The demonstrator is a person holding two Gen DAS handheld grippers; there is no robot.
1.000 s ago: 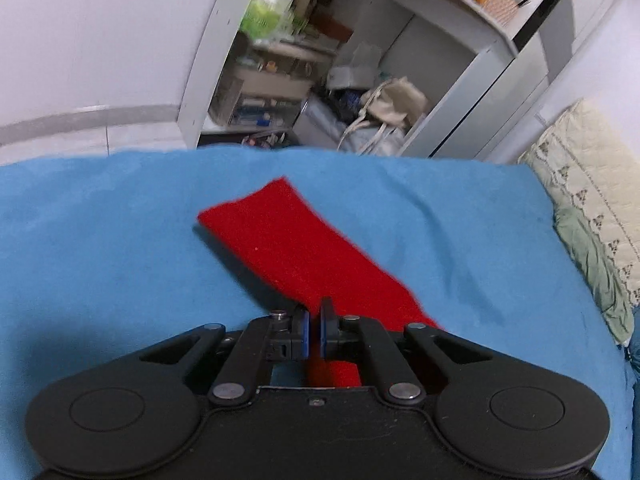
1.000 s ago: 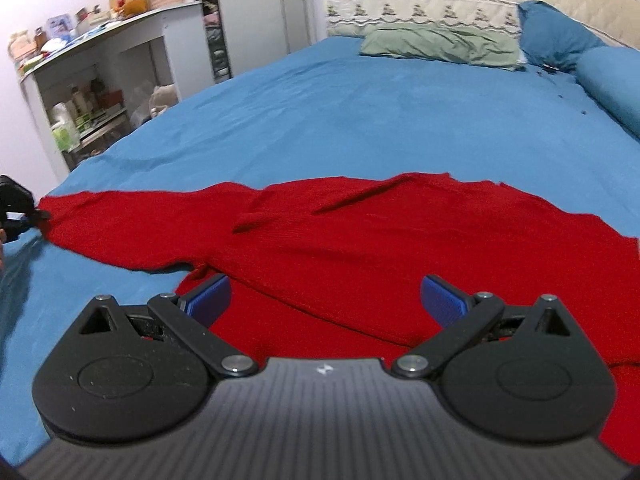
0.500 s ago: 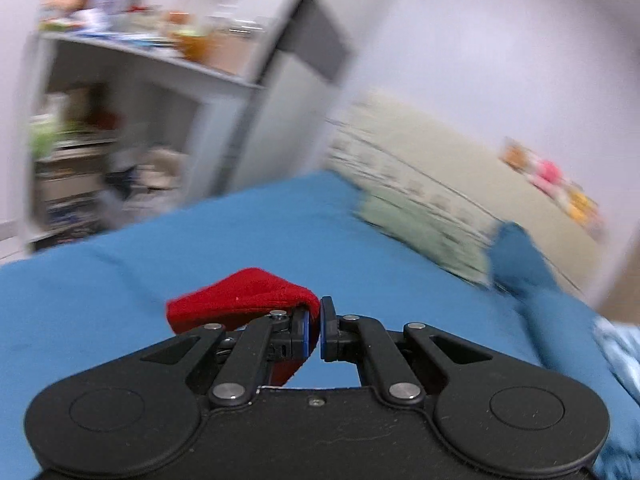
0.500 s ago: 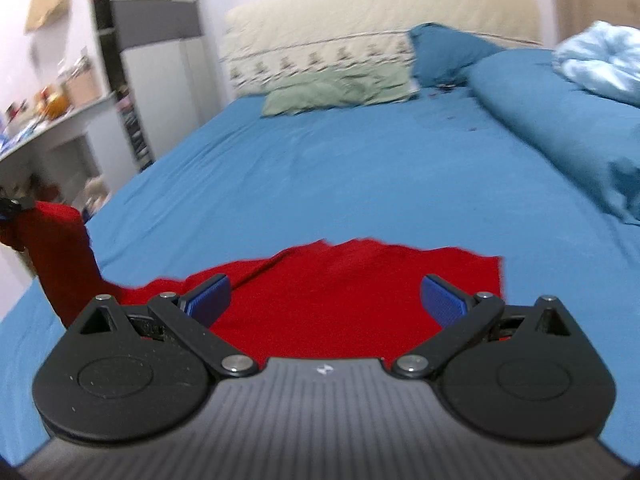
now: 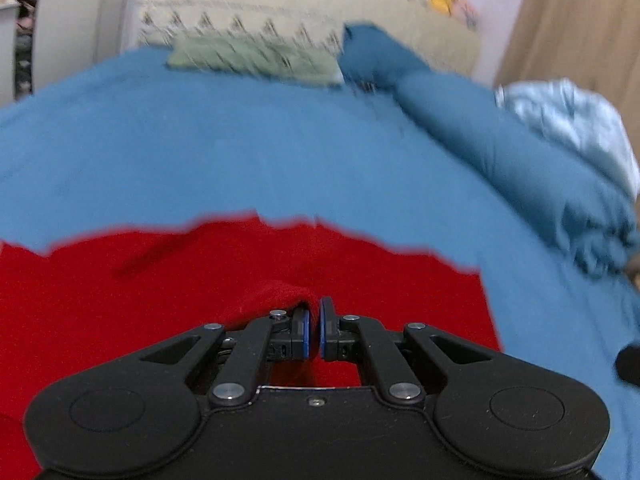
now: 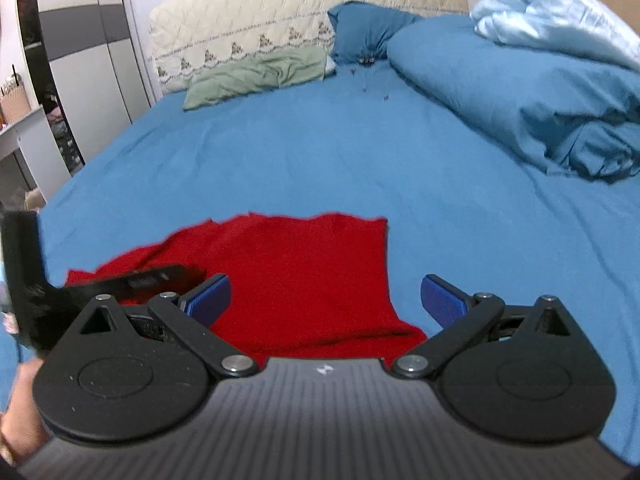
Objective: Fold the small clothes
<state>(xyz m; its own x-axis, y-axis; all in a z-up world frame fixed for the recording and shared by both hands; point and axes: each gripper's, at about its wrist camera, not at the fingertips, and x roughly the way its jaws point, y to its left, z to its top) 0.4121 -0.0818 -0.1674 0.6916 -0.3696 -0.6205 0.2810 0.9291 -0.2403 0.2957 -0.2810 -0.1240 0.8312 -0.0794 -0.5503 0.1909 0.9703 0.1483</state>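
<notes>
While left gripper (image 5: 313, 334) pinches red garment (image 5: 160, 300), right gripper (image 6: 325, 300) spread wide, bedsheet (image 6: 320, 152) beyond.

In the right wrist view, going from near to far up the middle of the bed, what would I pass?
Right hand-held gripper → red garment → bare blue bedsheet → green pillow → cream headboard.

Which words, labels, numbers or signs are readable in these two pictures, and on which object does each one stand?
No word or number can be read in either view.
A small white lightning-like mark, no letters, stands on the grey body of the right tool.
A pale patch on the black left tool, seen in the right view, is too blurred to read.
The red garment and the blue bed sheet show no text.
</notes>
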